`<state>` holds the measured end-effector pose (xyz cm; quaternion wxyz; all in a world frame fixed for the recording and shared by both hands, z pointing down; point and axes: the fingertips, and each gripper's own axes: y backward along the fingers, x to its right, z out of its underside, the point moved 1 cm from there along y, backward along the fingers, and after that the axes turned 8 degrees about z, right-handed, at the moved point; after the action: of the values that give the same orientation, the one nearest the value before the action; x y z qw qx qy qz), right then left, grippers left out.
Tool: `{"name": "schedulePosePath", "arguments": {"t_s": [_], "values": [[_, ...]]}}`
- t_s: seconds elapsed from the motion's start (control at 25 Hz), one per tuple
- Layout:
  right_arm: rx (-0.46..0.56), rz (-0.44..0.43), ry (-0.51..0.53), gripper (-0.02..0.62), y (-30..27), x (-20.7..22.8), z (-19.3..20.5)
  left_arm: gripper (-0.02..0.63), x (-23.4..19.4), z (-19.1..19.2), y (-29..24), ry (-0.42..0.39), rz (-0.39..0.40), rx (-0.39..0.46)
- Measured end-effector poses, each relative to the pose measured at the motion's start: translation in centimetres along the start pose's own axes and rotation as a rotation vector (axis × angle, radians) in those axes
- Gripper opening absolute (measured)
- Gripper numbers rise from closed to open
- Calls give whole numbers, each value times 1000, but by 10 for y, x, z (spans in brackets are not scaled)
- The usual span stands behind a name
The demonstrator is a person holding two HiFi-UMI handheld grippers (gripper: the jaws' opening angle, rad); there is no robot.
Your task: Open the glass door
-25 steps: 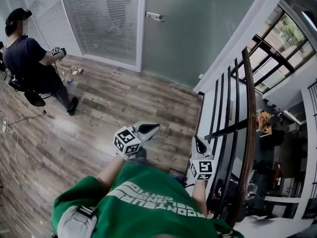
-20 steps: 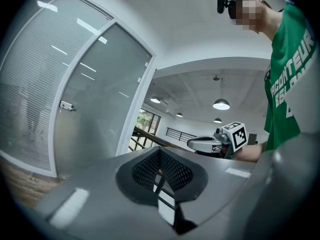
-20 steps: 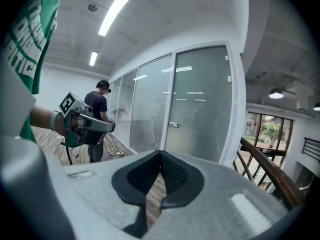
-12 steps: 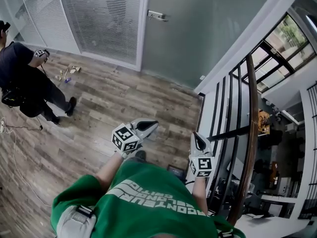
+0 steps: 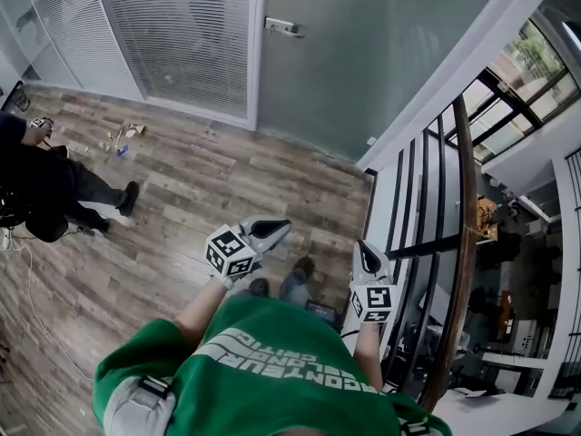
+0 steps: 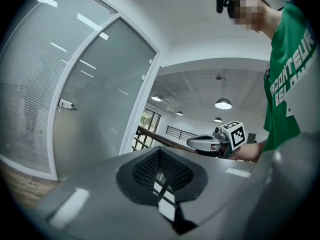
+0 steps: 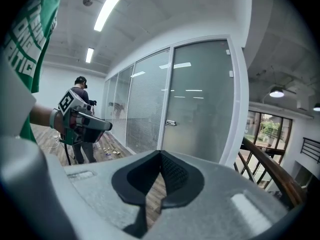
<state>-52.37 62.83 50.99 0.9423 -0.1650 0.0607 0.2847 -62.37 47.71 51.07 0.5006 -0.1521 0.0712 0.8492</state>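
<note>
The frosted glass door [image 5: 363, 53] stands shut ahead of me in a white frame, its metal handle [image 5: 283, 27] on its left edge. The left gripper view shows the door [image 6: 105, 99] and handle [image 6: 66, 104] well off; the right gripper view shows the same door [image 7: 200, 99] and handle [image 7: 171, 123]. My left gripper [image 5: 272, 230] is held level at waist height, jaws together and holding nothing. My right gripper [image 5: 366, 257] is beside it near the railing, also shut and holding nothing. Both are well short of the door.
A black railing with a wooden handrail [image 5: 463, 243] runs along my right. A glass wall with blinds [image 5: 172, 34] lies left of the door. Another person [image 5: 45, 189] stands at the far left, with small scraps [image 5: 123, 136] and a cable [image 5: 27, 307] on the wood floor.
I have stepped toward the door, both grippers carried along unchanged. The other person has slid toward the left edge of the head view. My foot now shows below the grippers.
</note>
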Motion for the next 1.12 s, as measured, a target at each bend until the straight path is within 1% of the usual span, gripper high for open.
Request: {"name": "schedulePosePath", "arguments": {"t_s": [0.28, 0.48, 0.8, 1.12], "values": [[17, -37, -15, -8, -44, 25, -3, 15, -32, -9, -24, -1, -44, -15], [16, -61, -27, -8, -79, 54, -7, 15, -58, -26, -52, -17, -76, -19], [32, -122, -20, -8, -142, 96, -15, 15, -102, -43, -95, -12, -128, -15], [40, -148, -37, -8, -177, 142, -14, 15, -123, -62, -145, -30, -148, -21]]}}
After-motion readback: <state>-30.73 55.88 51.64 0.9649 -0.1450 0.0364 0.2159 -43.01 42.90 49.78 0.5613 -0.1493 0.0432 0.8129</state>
